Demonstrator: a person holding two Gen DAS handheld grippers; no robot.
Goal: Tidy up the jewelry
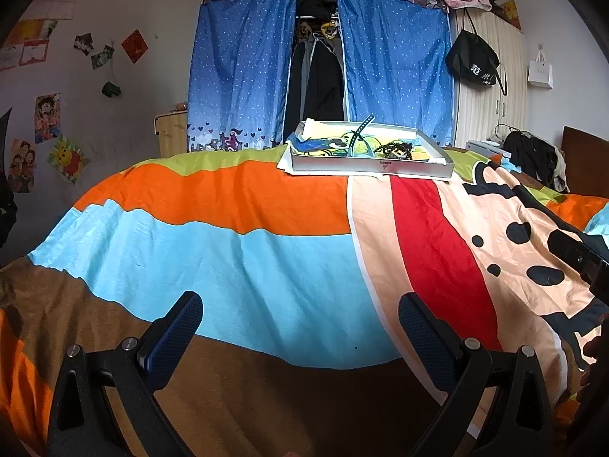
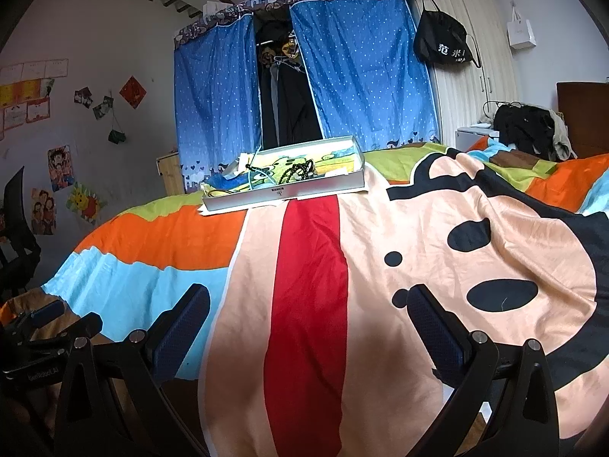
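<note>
Bedroom with a blue curtained wardrobe (image 1: 243, 72) behind; the bed's cartoon quilt (image 1: 266, 259) fills both my views. At its far side sits a shallow grey tray (image 1: 415, 169), and the jewelry I can make out lies in it: a heap of dark bead strands (image 1: 396, 150), a dark band (image 1: 359, 133) leaning over the rim, cords and paper scraps on a printed liner. I see no jewelry loose on the quilt. Whether sorting inside the tray is finished or pending, I cannot judge. My left gripper (image 1: 300, 318) and right gripper (image 2: 308, 314) hover well short of the tray, fingers spread wide, holding nothing.
</note>
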